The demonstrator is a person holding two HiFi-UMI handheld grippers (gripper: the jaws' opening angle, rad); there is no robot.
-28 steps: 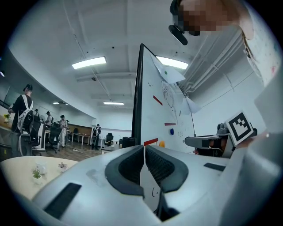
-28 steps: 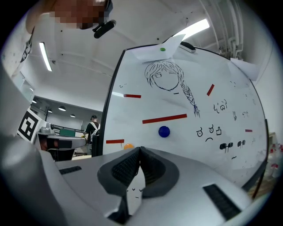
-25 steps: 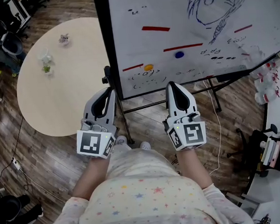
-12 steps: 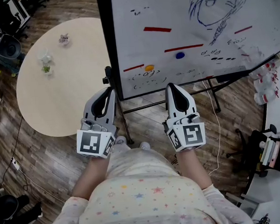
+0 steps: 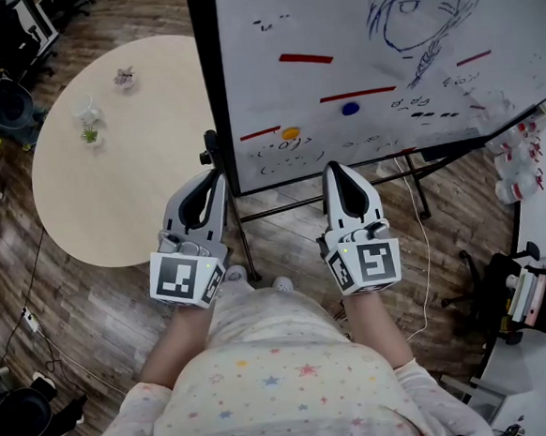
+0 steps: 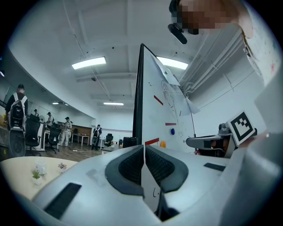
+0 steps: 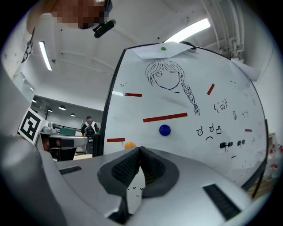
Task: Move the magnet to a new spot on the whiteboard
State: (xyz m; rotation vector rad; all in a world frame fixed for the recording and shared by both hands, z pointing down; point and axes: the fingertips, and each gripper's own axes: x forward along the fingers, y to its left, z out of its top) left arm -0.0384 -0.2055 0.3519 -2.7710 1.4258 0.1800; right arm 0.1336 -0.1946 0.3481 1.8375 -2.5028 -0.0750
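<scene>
Vs a sec ago we see no real change: L gripper (image 5: 215, 175) & R gripper (image 5: 331, 166) hang below the whiteboard (image 5: 361, 27), jaws pressed together, empty. Orange magnet (image 5: 290, 133) & blue magnet (image 5: 350, 108) sit on it, neither in hand

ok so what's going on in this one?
A person stands facing the whiteboard with a gripper in each hand. The left gripper and right gripper are both held low, short of the board, jaws together with nothing between them. The orange magnet and blue magnet sit on the board's lower part, untouched. The move has not begun, and which magnet is meant can't be told.
</scene>
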